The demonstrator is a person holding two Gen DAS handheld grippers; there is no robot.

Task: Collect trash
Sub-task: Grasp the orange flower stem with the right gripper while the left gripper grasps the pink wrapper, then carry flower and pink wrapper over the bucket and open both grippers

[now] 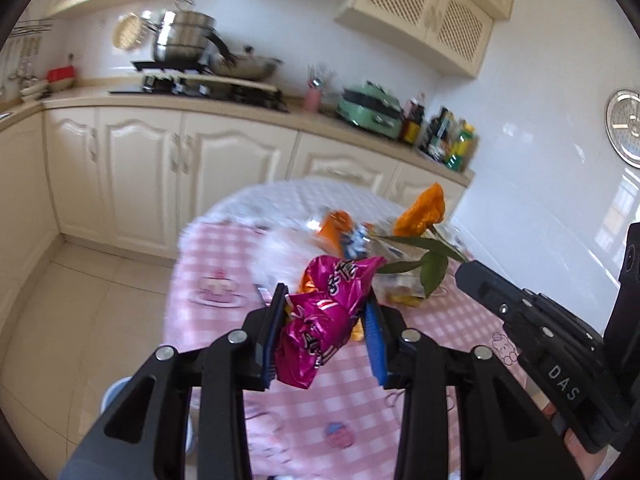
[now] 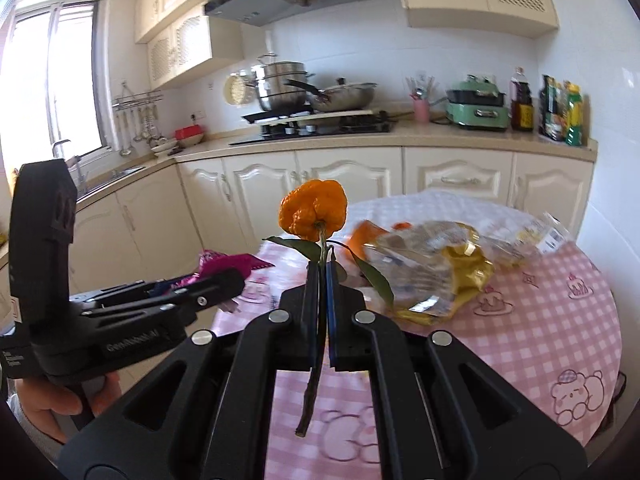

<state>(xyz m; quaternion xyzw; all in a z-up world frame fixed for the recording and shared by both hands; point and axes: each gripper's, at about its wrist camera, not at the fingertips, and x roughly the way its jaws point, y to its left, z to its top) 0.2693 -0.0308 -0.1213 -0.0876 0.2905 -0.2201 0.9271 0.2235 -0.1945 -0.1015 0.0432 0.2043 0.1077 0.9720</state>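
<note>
My left gripper (image 1: 326, 300) is shut on a crumpled magenta snack wrapper (image 1: 332, 312) and holds it above the pink checked table (image 1: 460, 316). My right gripper (image 2: 322, 270) is shut on the green stem of an orange peel with leaves (image 2: 314, 210), held upright above the table (image 2: 540, 320). The peel also shows in the left wrist view (image 1: 424, 210). The wrapper shows in the right wrist view (image 2: 228, 262), in the left gripper (image 2: 224, 280). More wrappers lie on the table: clear and yellow bags (image 2: 448, 272) and an orange packet (image 1: 334, 230).
Cream cabinets (image 2: 348, 176) and a counter with a stove, pots (image 2: 280, 84), a green appliance (image 2: 476, 106) and bottles stand behind the table. A tiled floor (image 1: 80, 320) lies to the left. A pale blue bin edge (image 1: 114, 394) shows below the left gripper.
</note>
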